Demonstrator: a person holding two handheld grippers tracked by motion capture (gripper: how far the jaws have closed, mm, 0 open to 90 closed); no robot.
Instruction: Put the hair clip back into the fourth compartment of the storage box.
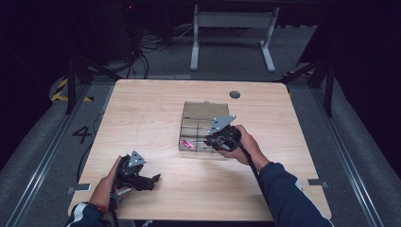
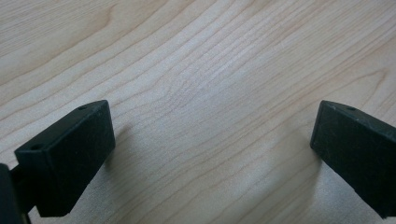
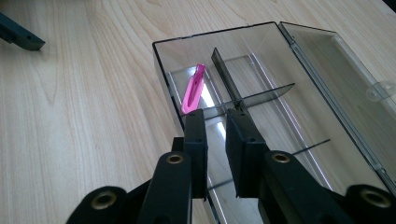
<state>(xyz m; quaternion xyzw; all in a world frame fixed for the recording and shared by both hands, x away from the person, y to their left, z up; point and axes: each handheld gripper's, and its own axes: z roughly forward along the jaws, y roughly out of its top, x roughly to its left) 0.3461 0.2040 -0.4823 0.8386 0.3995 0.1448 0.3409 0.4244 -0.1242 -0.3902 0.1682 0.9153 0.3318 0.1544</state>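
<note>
A clear smoky plastic box (image 1: pixel 198 111) with dividers lies open in the middle of the wooden table. A pink hair clip (image 3: pixel 194 88) rests loose in its near-left compartment, also seen as a pink streak (image 1: pixel 189 143) from above. My right gripper (image 3: pixel 215 116) hovers just over the box's front rim (image 3: pixel 161 60), its jaws almost together with only a narrow gap and nothing between them. In the high view that right gripper (image 1: pixel 210 141) sits at the box's near right corner. My left gripper (image 1: pixel 153 179) rests low at the front left of the table, jaws wide open (image 2: pixel 212 135) over bare wood.
The box's hinged lid (image 3: pixel 327 70) lies flat beside the tray part. A round cable port (image 1: pixel 235 94) is set into the table's far edge. A tip of the left gripper (image 3: pixel 18 35) shows in the right gripper view. Floor rails and a white desk frame (image 1: pixel 231 28) lie beyond.
</note>
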